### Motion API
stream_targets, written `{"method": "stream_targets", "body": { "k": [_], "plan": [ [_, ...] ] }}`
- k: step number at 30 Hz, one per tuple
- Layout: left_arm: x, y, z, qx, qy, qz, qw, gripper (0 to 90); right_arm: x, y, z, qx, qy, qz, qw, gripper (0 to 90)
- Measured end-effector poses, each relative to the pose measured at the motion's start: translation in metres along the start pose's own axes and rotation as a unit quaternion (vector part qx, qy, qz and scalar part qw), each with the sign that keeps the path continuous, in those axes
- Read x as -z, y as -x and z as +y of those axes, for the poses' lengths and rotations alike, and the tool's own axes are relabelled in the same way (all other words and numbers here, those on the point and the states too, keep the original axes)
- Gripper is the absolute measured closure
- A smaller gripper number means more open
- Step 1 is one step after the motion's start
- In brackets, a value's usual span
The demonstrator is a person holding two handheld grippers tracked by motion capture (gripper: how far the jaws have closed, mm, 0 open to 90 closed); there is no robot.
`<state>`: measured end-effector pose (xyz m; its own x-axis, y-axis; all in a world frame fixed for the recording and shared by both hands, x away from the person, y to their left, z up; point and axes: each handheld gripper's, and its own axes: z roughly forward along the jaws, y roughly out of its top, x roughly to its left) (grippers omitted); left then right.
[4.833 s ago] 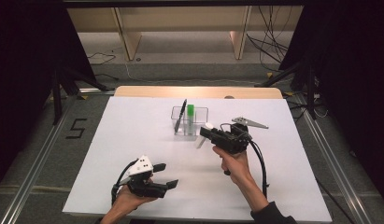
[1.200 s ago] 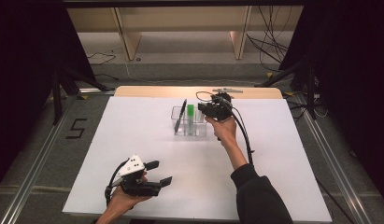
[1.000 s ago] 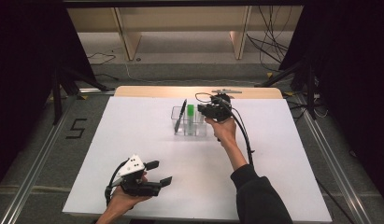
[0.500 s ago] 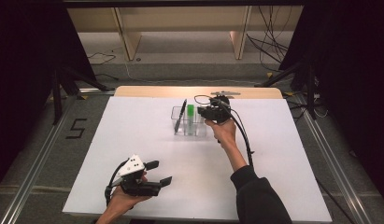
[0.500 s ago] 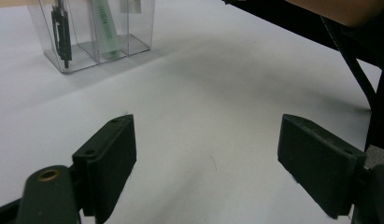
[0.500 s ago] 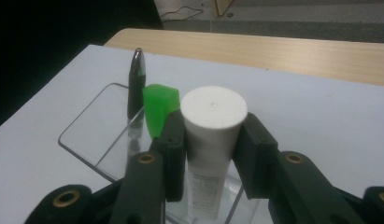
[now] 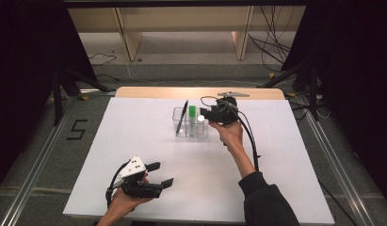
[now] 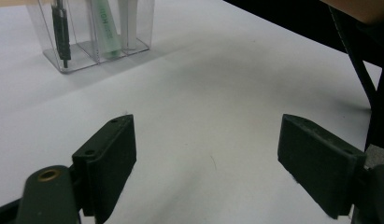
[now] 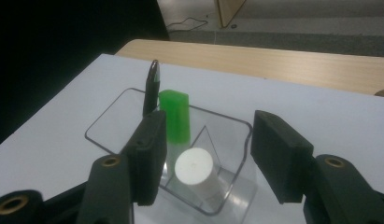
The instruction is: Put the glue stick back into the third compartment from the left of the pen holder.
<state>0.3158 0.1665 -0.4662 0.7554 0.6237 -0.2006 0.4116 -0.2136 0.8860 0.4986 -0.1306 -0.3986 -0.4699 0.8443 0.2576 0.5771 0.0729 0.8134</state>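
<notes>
A clear three-part organizer (image 7: 191, 135) stands at the table's far middle. It holds a black pen (image 7: 182, 117), a green-capped tube (image 7: 192, 112) and a white cylinder (image 7: 200, 120). My right gripper (image 7: 204, 114) hovers at its right end. Its jaws have just been opening. In the right gripper view the gripper (image 9: 209, 135) is open, and the white cylinder (image 9: 194, 168) stands in the end compartment below the jaws, untouched. The green tube (image 9: 174, 114) and pen (image 9: 151, 88) stand behind it. My left gripper (image 7: 162, 174) rests open near the front left, with nothing between its jaws (image 8: 206, 140).
The white table top (image 7: 276, 155) spreads around the organizer (image 8: 82, 56). A wooden strip (image 7: 158, 92) runs along the far edge. The right gripper's cable (image 7: 250, 141) trails along the person's forearm. Dark curtains and floor rails flank the table.
Since the earliest frame the right gripper has carried the white cylinder from the table's middle to the organizer. Over the last second it shifted slightly there. The left gripper has stayed put.
</notes>
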Motion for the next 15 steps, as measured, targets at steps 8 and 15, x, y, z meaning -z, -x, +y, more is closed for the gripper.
{"method": "stream_targets", "body": {
  "k": [8, 15],
  "plan": [
    [-0.001, 0.000, 0.000, -0.001, -0.001, 0.000, 1.0000, 19.1, 0.016, 0.005, -0.013, 0.001, 0.008, 0.010, 0.9999, 42.4],
    [-0.001, 0.000, -0.001, 0.002, 0.000, 0.000, 1.0000, 19.0, 0.028, 0.004, -0.022, 0.007, 0.013, 0.021, 0.9997, 40.7]
  ]
}}
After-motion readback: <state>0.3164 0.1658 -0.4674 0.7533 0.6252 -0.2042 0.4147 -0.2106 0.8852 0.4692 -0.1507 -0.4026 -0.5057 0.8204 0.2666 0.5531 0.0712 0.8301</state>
